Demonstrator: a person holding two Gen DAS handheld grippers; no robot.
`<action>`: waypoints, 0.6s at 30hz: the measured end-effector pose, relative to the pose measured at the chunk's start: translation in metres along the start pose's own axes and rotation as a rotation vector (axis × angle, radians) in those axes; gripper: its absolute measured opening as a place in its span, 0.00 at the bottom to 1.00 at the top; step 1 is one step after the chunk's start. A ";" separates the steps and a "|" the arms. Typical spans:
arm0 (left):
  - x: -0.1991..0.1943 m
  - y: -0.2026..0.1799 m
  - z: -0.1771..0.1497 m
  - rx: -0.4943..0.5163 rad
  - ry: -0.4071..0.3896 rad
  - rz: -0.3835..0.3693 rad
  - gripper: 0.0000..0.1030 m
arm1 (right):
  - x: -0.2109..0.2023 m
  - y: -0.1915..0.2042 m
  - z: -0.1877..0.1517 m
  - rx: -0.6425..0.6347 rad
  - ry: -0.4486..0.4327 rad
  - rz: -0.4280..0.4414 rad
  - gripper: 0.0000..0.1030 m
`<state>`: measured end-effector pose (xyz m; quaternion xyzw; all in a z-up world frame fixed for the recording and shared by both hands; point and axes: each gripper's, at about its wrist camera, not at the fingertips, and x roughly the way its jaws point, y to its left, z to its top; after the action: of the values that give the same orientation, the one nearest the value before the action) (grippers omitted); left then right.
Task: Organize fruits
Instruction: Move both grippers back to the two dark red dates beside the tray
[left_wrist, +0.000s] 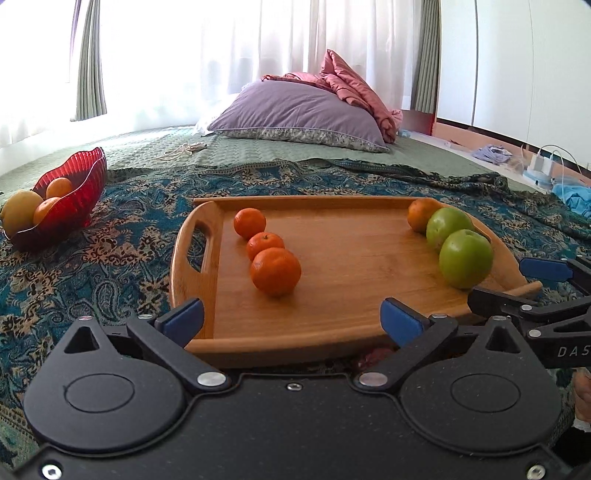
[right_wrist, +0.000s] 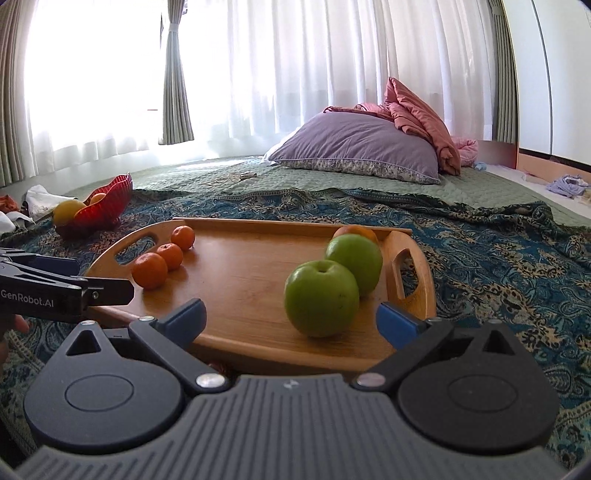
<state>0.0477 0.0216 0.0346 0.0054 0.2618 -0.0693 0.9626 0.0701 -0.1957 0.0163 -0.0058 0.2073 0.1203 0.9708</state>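
Observation:
A wooden tray (left_wrist: 351, 314) (right_wrist: 251, 280) lies on a patterned blanket. On its left side three tangerines (left_wrist: 275, 271) (right_wrist: 149, 270) stand in a row. On its right side are two green apples (left_wrist: 466, 258) (right_wrist: 321, 298) and an orange (left_wrist: 419, 214) (right_wrist: 356, 232) behind them. A red glass bowl (left_wrist: 74, 192) (right_wrist: 107, 206) at far left holds a yellow fruit and oranges. My left gripper (left_wrist: 291, 319) is open and empty at the tray's near edge. My right gripper (right_wrist: 291, 319) is open and empty, just short of the nearest apple.
A purple pillow (left_wrist: 295, 114) and a pink quilt (left_wrist: 354, 85) lie at the bed's far end by the curtains. A cable (left_wrist: 181, 149) lies on the green cover. Clothes and a charger (left_wrist: 543, 162) are on the floor at right.

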 end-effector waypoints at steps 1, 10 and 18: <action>-0.001 -0.001 -0.003 0.002 0.001 0.000 0.99 | -0.001 0.003 -0.003 -0.014 -0.001 -0.005 1.00; -0.005 -0.008 -0.022 0.020 0.005 0.004 0.99 | -0.007 0.020 -0.022 -0.067 0.003 -0.036 1.00; -0.003 -0.011 -0.028 0.019 0.019 0.017 0.99 | -0.004 0.025 -0.023 -0.073 0.026 -0.038 1.00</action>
<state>0.0302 0.0126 0.0123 0.0175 0.2701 -0.0638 0.9606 0.0514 -0.1742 -0.0026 -0.0468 0.2151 0.1091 0.9693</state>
